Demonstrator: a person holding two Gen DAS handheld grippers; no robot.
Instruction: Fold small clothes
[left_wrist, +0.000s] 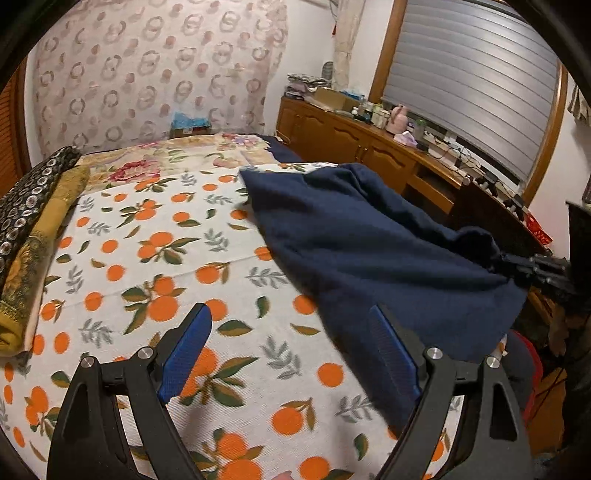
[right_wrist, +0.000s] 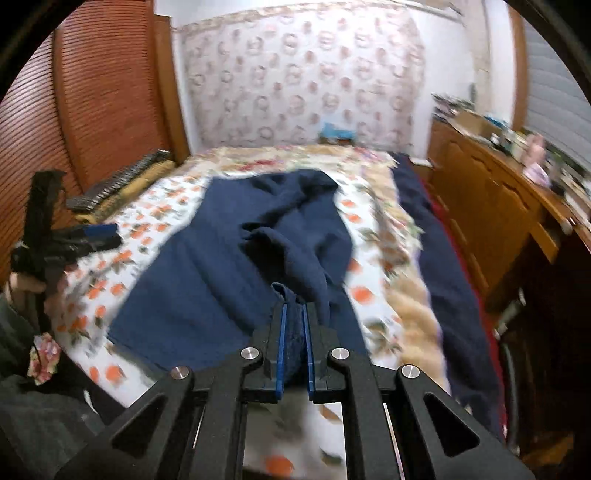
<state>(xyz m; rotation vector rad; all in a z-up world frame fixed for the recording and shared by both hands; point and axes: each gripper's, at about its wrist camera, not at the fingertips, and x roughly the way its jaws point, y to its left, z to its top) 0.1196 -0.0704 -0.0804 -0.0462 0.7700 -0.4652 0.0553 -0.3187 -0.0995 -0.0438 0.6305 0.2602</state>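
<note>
The navy garment (right_wrist: 221, 280) lies rumpled across the orange-print sheet (left_wrist: 155, 258), spread toward the bed's right edge, with one bunched corner lifted off it. The right gripper (right_wrist: 294, 317) is clamped on that corner, a wad of cloth pinched between its blue pads. The left gripper (left_wrist: 291, 347) hangs over the sheet beside the garment's near hem, jaws wide apart and empty. To do this well, I would keep the right pinch firm, draw the cloth taut and flat, then seat the left jaws on the near hem before folding; a loose, thick pinch could slip.
</note>
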